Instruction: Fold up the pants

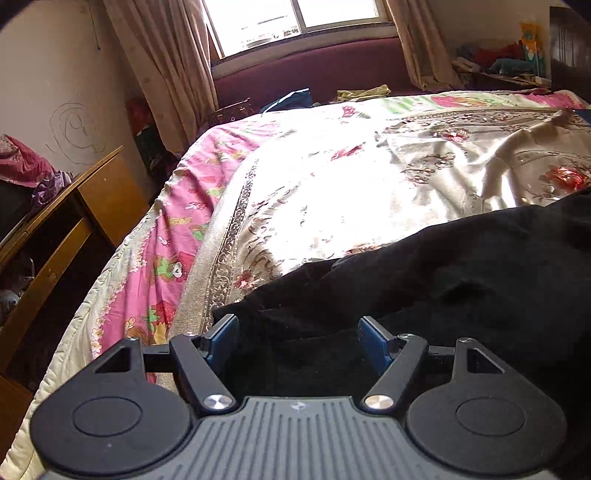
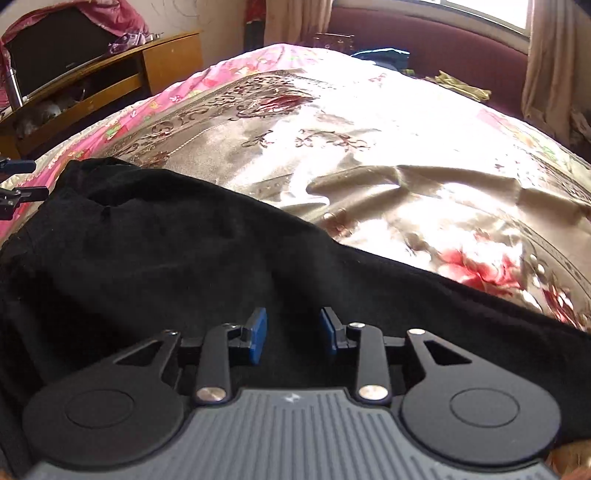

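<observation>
Satin floral bedspread, black pants, curtained window, wooden desk

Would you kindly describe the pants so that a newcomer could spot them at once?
Start at the bed under the window, spread with a shiny floral cover. At its near edge, under both grippers, lie the pants, a crumpled heap. They are plain black, the only dark, unpatterned cloth on the bed.

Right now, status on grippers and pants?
Left gripper open, empty. Right gripper open, empty. Pants rumpled on bed. Nothing in the way.
</observation>
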Demonstrator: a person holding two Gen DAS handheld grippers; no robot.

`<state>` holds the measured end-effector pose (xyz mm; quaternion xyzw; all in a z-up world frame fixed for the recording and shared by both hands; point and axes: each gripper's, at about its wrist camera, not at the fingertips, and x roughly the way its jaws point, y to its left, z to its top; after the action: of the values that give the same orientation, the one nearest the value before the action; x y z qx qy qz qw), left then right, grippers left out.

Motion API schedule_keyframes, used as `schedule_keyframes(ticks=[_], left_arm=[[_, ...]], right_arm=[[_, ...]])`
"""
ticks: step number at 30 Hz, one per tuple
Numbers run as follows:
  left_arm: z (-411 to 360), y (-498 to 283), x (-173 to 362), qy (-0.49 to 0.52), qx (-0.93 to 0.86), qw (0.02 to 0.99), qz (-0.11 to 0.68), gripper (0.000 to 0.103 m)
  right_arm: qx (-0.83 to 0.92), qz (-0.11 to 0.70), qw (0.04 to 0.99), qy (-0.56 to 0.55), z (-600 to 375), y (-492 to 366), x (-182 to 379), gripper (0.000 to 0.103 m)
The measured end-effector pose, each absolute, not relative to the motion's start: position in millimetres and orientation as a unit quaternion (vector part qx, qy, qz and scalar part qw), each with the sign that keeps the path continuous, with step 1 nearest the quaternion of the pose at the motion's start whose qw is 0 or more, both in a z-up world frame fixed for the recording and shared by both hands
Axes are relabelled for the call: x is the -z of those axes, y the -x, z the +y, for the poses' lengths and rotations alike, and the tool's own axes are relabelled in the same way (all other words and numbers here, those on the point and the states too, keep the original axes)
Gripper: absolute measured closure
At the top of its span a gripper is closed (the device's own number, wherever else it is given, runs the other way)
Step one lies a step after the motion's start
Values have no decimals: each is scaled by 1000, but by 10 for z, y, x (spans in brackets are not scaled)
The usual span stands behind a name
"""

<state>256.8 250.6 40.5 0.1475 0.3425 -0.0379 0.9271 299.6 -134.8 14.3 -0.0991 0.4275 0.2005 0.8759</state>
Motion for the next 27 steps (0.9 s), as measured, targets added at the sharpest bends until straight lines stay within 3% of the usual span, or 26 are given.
schedule_keyframes(ticks=[6,11,15,18,20,27], left_arm=[[2859,-3338,-59,-136,45,908,394,19],[2870,-3424,108,-135,85,894,419,14],[2894,-3462,104,-128,84,889,431,16],[2861,-3425,77,-147,75,890,424,38],[2839,-3405,61,-165,67,890,419,49],[2863,-3310,-119,-159,59,901,400,66]], right_arm=[[-232,442,852,157,-943,-3745,169,60],[-252,457,838,160,-881,-3926,321,55],[-246,462,837,158,-870,-3950,299,65],[-257,464,830,171,-818,-3879,285,88],[-255,460,830,186,-783,-3833,286,94],[-224,427,860,169,-825,-3658,-26,100]])
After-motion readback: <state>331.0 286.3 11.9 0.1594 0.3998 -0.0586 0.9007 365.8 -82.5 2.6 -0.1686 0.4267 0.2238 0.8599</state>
